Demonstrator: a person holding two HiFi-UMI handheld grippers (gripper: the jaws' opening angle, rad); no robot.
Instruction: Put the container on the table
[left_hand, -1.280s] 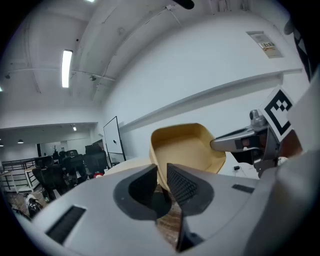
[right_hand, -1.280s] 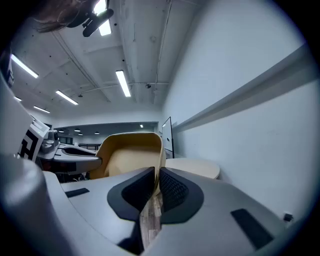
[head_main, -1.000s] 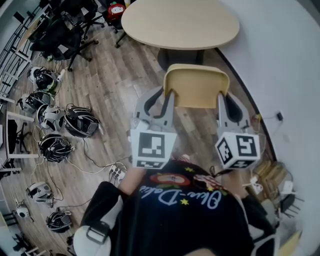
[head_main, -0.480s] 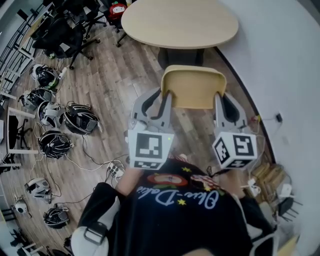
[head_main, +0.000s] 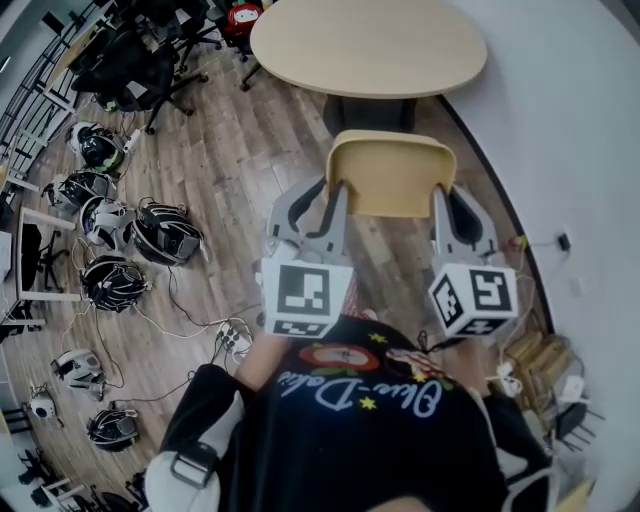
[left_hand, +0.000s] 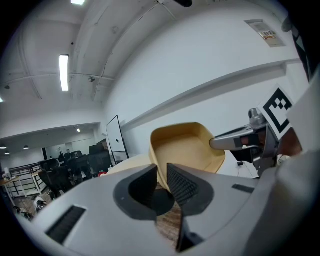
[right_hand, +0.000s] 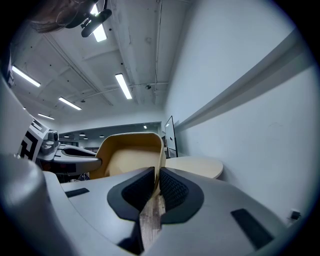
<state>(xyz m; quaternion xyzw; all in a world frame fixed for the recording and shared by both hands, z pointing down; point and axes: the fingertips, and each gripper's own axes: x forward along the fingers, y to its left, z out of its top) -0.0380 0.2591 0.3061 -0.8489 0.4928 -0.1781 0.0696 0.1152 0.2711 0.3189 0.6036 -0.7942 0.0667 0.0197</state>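
Both grippers hold a shallow tan container (head_main: 392, 178) in the air in front of me. My left gripper (head_main: 335, 192) is shut on its left wall and my right gripper (head_main: 443, 196) on its right wall. In the left gripper view the container (left_hand: 187, 150) rises past the jaws of that gripper (left_hand: 162, 180), whose pads pinch its thin wall. The right gripper view has the container (right_hand: 131, 152) gripped the same way by the right gripper (right_hand: 156, 182). The oval beige table (head_main: 370, 45) stands beyond the container, apart from it, and shows as well in the right gripper view (right_hand: 195, 165).
Black office chairs (head_main: 130, 60) stand at the far left near the table. Several headsets (head_main: 130, 240) with cables and a power strip (head_main: 235, 343) lie on the wooden floor at left. A white wall (head_main: 570, 130) curves along the right side.
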